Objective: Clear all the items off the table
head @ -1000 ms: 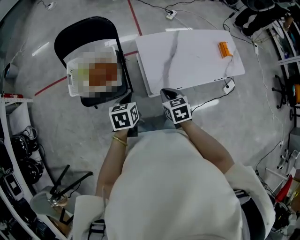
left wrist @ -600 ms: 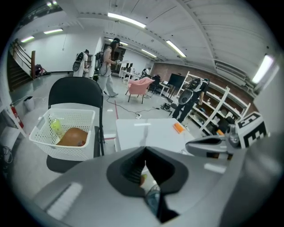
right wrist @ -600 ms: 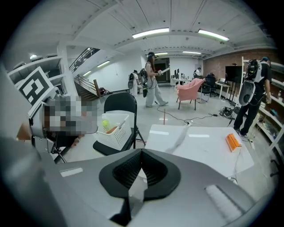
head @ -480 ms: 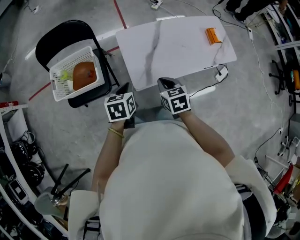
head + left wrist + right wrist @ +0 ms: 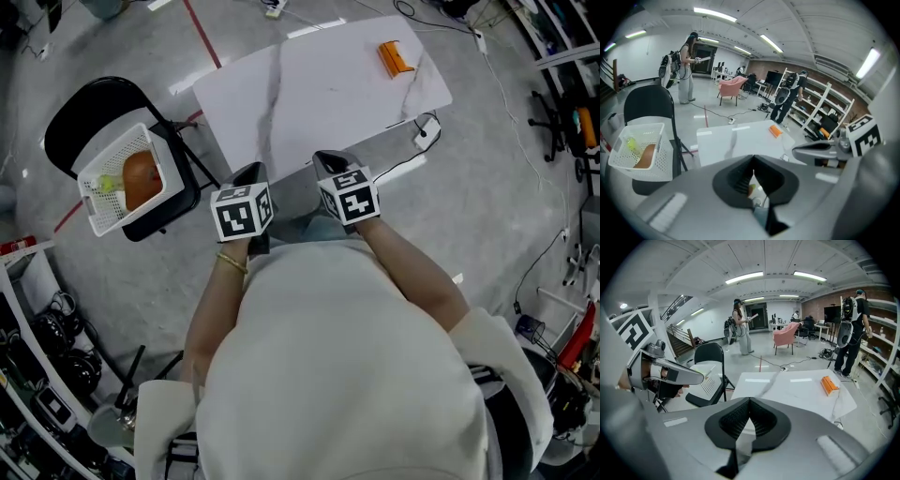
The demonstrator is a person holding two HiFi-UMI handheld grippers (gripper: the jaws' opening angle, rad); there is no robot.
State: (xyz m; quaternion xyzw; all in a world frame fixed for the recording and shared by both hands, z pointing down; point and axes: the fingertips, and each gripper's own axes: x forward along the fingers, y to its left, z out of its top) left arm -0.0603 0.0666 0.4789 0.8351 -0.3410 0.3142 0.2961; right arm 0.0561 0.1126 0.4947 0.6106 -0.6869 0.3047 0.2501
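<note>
one orange item is left on the worktop, upper right of frame; two items lie in the white basket on the chair, left. left tool and right tool are closed, empty.

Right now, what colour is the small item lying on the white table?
Orange. The item shows best in the head view.

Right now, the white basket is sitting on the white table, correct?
Not quite. The white basket is sitting on the black folding chair to the left of the white table, not on it. The head view shows this.
</note>
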